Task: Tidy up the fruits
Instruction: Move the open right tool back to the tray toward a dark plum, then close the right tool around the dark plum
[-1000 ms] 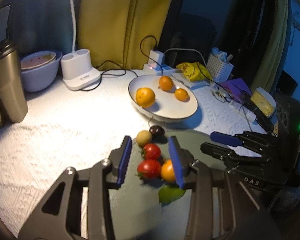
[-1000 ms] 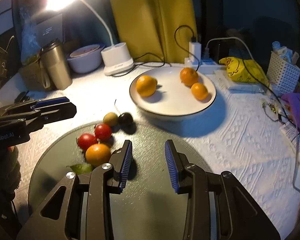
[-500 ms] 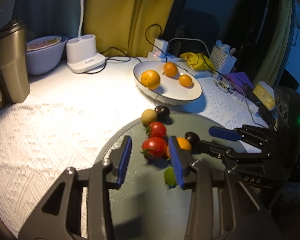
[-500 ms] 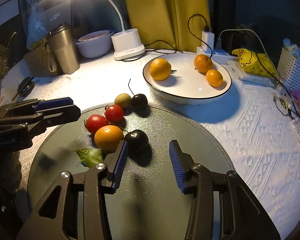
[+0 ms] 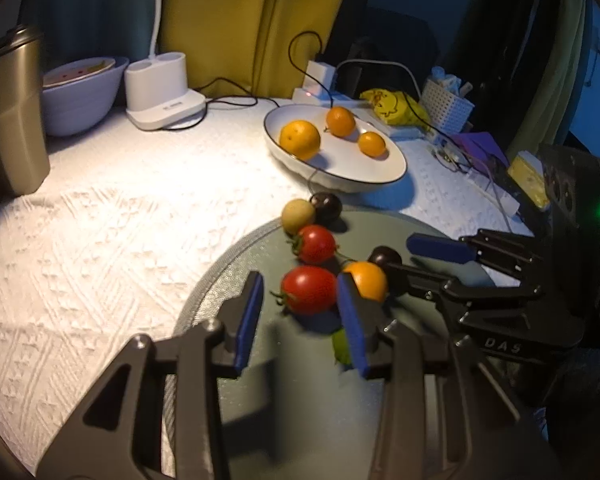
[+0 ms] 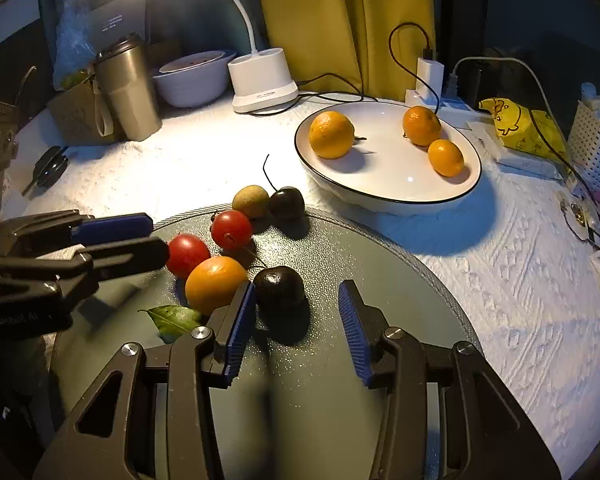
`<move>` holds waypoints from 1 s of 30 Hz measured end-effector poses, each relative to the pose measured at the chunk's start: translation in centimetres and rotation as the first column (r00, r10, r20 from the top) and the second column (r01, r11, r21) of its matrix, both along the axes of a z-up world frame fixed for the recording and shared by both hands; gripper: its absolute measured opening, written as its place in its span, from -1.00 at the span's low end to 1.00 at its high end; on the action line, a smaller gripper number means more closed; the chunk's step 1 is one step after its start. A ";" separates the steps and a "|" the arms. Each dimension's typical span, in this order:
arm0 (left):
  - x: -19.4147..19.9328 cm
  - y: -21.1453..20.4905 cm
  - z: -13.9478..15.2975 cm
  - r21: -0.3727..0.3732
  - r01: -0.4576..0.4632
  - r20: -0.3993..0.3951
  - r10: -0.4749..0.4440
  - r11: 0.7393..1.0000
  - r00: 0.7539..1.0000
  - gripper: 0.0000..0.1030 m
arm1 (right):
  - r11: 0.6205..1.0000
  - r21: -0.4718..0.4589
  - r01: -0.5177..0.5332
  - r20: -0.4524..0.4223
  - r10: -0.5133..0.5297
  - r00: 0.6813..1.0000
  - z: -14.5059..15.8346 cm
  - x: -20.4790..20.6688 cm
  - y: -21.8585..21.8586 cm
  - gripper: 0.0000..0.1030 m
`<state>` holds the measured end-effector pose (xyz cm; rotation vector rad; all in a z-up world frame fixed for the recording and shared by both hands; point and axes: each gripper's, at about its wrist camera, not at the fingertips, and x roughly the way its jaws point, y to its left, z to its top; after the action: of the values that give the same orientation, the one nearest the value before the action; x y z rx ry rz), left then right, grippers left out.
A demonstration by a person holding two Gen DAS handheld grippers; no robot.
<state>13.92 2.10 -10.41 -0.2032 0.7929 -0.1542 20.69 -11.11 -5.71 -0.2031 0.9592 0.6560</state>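
Note:
A grey round mat [image 6: 380, 280] holds an orange [image 6: 214, 284], two red tomatoes [image 6: 188, 254] [image 6: 231, 229], a dark round fruit [image 6: 279, 286] and a green leaf [image 6: 174, 318]. A yellow-green fruit [image 6: 251, 201] and a second dark fruit [image 6: 287, 203] sit at its far edge. Three oranges [image 6: 331, 134] lie on the white plate [image 6: 380, 172]. My left gripper [image 5: 300, 320] is open, with the nearer tomato [image 5: 308, 290] just ahead, between its fingertips. My right gripper [image 6: 296, 320] is open. The dark fruit rests on the mat by its left finger.
A metal tumbler [image 6: 128, 88], a pale bowl [image 6: 192, 80] and a white lamp base [image 6: 262, 84] stand at the back left. A charger [image 6: 430, 76] with cables, a yellow bag [image 6: 516, 124] and a white basket [image 6: 596, 136] crowd the back right.
The right gripper's jaws have widened and a dark fruit now lies on the mat beside the orange. The left gripper has sunk toward the nearer red tomato.

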 end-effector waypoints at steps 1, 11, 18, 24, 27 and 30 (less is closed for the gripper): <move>0.1 0.0 -0.1 0.002 0.000 -0.005 0.000 1.000 1.000 -0.23 | 1.000 0.002 -0.005 -0.003 0.005 1.000 0.0 0.1 0.1 -0.11; 1.1 -0.2 -0.6 0.005 0.003 -0.020 -0.002 1.000 1.000 -0.21 | 0.999 0.006 -0.033 -0.031 0.033 0.999 -0.9 0.6 1.1 -0.15; 2.0 -0.2 -0.8 0.012 -0.017 -0.026 0.017 1.000 1.000 -0.19 | 0.999 0.023 -0.041 -0.045 0.042 0.998 -1.1 1.0 0.9 -0.34; 2.5 -0.2 -0.9 0.006 -0.022 -0.039 0.022 1.000 0.999 -0.18 | 0.998 0.035 -0.044 -0.040 0.046 0.998 -0.9 0.8 0.7 -0.39; 2.6 -0.2 -0.9 0.007 -0.021 -0.045 0.021 1.000 0.999 -0.18 | 0.998 0.039 -0.039 -0.033 0.041 0.999 -0.7 0.7 0.3 -0.39; 2.6 -0.5 -0.8 0.030 -0.012 -0.040 0.013 0.999 0.999 -0.19 | 0.999 0.040 -0.036 -0.020 0.037 0.999 -0.4 0.6 0.0 -0.39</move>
<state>16.48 1.59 -11.20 -0.1839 0.8334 -0.1272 21.34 -11.14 -6.14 -0.1792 0.9636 0.7109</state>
